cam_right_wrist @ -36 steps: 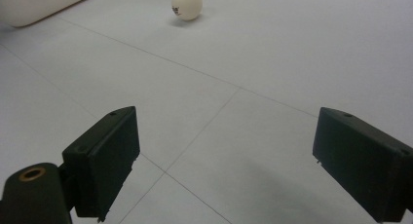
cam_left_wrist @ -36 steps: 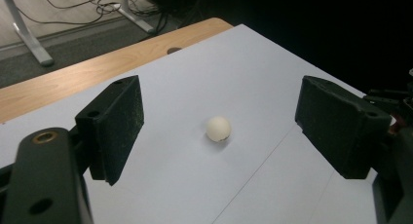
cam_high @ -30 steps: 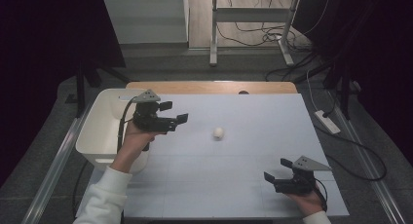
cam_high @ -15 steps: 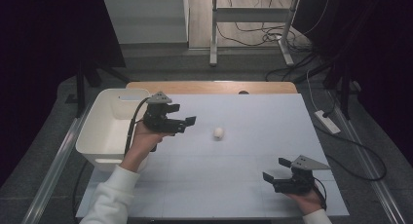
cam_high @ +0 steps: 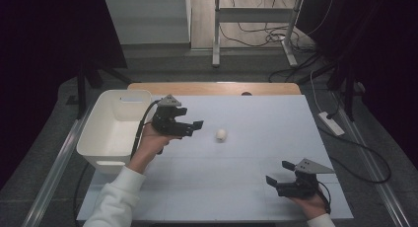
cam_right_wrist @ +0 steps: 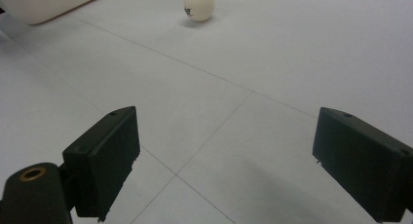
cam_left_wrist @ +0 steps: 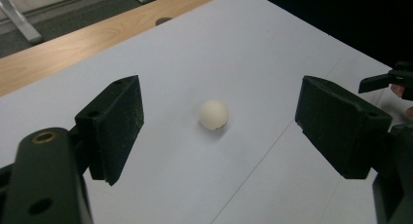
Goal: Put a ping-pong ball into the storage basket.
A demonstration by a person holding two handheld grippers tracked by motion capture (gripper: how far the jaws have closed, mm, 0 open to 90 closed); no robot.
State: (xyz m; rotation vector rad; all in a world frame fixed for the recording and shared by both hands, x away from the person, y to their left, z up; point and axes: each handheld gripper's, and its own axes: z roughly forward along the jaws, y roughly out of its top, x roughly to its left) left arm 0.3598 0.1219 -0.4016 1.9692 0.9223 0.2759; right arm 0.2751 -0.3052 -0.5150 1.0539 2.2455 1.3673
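Note:
A small white ball [cam_high: 221,134] lies alone on the white table top, near its middle. My left gripper [cam_high: 193,128] hangs just left of the ball, open, jaws pointing at it. In the left gripper view the ball [cam_left_wrist: 214,115] sits ahead, between the two spread pads and beyond their tips, touching neither. My right gripper [cam_high: 277,173] rests open near the table's front right edge, far from the ball. In the right gripper view the ball [cam_right_wrist: 198,4] shows small at the top.
A white plastic bin [cam_high: 114,129] stands at the table's left side, right behind my left hand. A wooden strip [cam_high: 212,88] runs along the table's far edge. Cables and a power strip [cam_high: 331,123] lie on the floor to the right.
My left gripper has travelled right from beside the bin toward the ball, still open. The right gripper and the ball have stayed put.

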